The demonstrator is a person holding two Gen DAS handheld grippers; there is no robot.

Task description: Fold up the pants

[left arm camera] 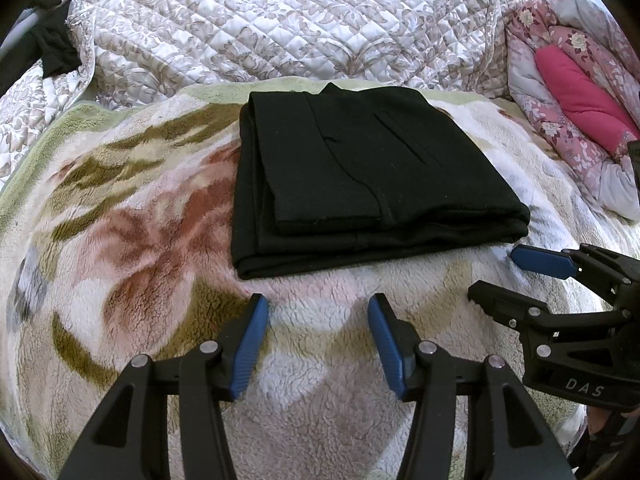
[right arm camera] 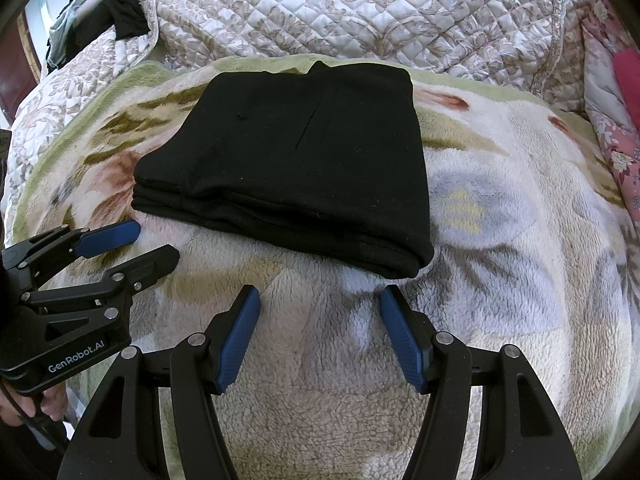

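Observation:
Black pants (left arm camera: 360, 176) lie folded into a compact rectangular stack on a fluffy floral blanket (left arm camera: 132, 240); they also show in the right wrist view (right arm camera: 296, 164). My left gripper (left arm camera: 318, 308) is open and empty, hovering just in front of the stack's near edge. My right gripper (right arm camera: 320, 300) is open and empty, also just short of the near edge. Each gripper shows in the other's view: the right one (left arm camera: 496, 276) at the stack's near right corner, the left one (right arm camera: 154, 242) at its near left corner. Neither touches the pants.
A quilted grey-and-white bedspread (left arm camera: 280, 20) rises behind the blanket. A pink floral duvet with a magenta pillow (left arm camera: 576, 96) is bunched at the right. Dark clothes (right arm camera: 120, 16) hang at the far left.

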